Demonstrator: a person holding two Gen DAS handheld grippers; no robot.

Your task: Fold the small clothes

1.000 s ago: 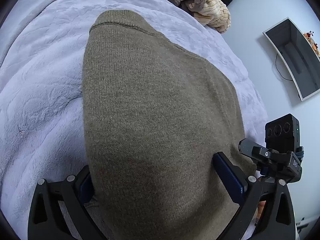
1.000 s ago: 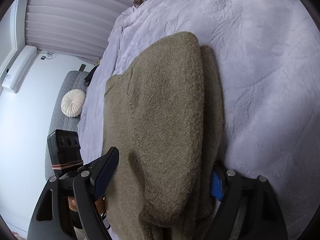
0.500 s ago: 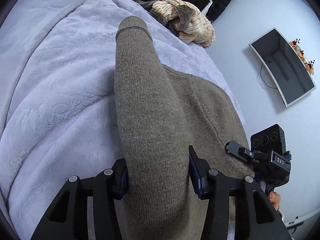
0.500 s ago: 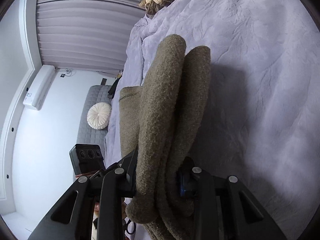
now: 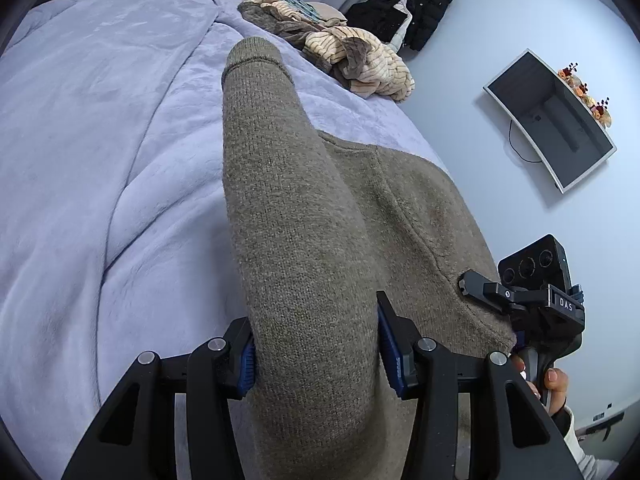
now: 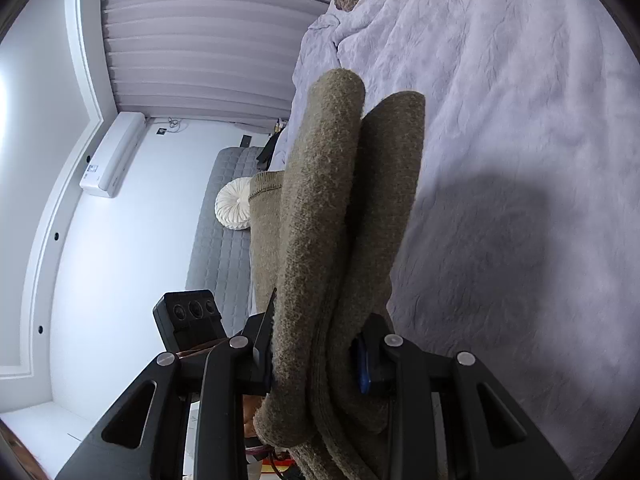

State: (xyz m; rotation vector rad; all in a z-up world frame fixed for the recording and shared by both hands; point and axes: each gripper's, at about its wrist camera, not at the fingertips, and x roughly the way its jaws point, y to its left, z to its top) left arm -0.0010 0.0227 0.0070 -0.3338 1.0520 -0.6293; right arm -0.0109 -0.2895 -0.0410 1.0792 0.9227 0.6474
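Two handheld grippers clamp an olive-brown knitted sweater (image 5: 304, 240) above a bed covered by a lavender blanket (image 5: 100, 160). In the left wrist view, the left gripper (image 5: 314, 346) sits at the bottom centre, its blue-padded jaws pressed against both sides of a thick rolled fold of the sweater that runs up the middle of the frame. The rest of the garment spreads toward the lower right, where the right gripper (image 5: 516, 300) and a person's hand (image 5: 552, 384) appear at its edge. In the right wrist view, the right gripper (image 6: 316, 354) is at the bottom centre, jaws closed on two bunched folds of the sweater (image 6: 320, 220) that stand side by side up the middle. A pile of striped beige clothes (image 5: 360, 64) lies on the bed at the upper centre of the left view, a dark jacket (image 5: 412, 8) beyond it and a wall-mounted screen (image 5: 548, 120) at upper right.
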